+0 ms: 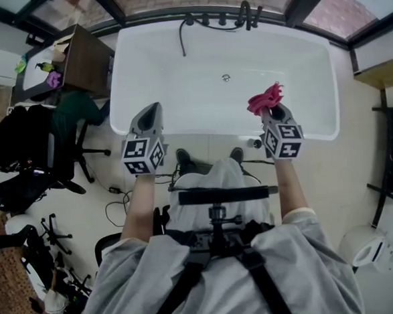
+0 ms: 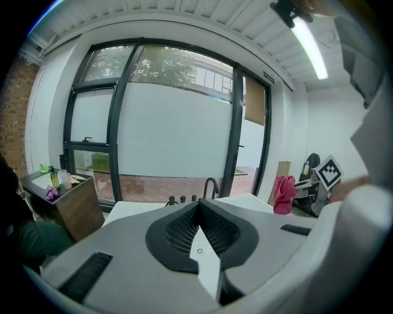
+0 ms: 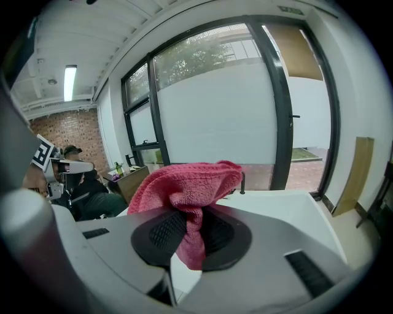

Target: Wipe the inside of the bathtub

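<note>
Both forearms reach straight forward from the lower middle of the head view, roughly parallel and well apart, each hand carrying one of the two grippers over the near long rim of the single white bathtub (image 1: 135, 50). The left gripper (image 1: 152, 113) sits left of centre with its nose aimed toward the top of the frame. In its own view the left gripper (image 2: 199, 203) has its jaws brought together at the tips with nothing between them, only a thin wedge of white tub showing behind the contact. The right gripper (image 1: 274, 114) is right of centre, level with the left one and aimed the same way. In its own view the right gripper (image 3: 190, 216) is clamped on the one pink cloth (image 3: 184, 184). The cloth (image 1: 265, 100) is bunched. Its long axis runs along the jaws, with the bulk bulging out past the tips toward the tub's far side and a narrow tail lying back between the black pads. It sits just above the near inner edge of the tub, right of centre. The tub's long axis runs left to right across the upper half of the head view. It has one drain (image 1: 226, 78) on its floor and one black tap set (image 1: 244, 15) on the far rim. One wooden cabinet (image 1: 85, 57) stands at the upper left.
</note>
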### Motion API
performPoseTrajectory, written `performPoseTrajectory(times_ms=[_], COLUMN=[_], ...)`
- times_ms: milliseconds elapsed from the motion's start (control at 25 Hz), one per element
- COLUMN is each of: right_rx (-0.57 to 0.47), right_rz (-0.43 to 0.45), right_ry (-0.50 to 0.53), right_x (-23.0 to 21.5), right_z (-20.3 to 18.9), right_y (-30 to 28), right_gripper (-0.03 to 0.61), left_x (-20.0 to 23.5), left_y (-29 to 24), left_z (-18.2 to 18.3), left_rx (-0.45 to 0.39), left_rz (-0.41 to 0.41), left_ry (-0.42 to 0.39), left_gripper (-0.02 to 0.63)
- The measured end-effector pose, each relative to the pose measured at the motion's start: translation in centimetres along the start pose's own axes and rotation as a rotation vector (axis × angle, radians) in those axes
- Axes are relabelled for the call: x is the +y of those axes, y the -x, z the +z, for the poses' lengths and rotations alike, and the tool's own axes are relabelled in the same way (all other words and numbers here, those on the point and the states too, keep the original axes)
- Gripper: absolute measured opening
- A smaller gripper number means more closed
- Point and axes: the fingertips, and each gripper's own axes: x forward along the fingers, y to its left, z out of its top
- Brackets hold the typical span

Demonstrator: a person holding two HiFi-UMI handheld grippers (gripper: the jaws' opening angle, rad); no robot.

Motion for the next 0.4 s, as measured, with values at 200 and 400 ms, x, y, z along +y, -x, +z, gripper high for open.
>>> performPoseTrajectory(times_ms=[200,400], right_rx=[0.004,0.002], right_rz=[0.0,-0.002], right_ry=[0.007,0.001], right_x=[0.29,-0.2], right_z=[0.16,-0.02], right_y=[0.49,0.8], right_gripper=[0.051,0.051], left_x=[-0.11,-0.73], left_y=[0.71,0.93], left_z=[0.5,0.6], left_rx=[-0.009,-0.012], left_rz=[-0.003,-0.005], left_ry=[-0.003,-0.009], left_gripper=[0.005,0.005])
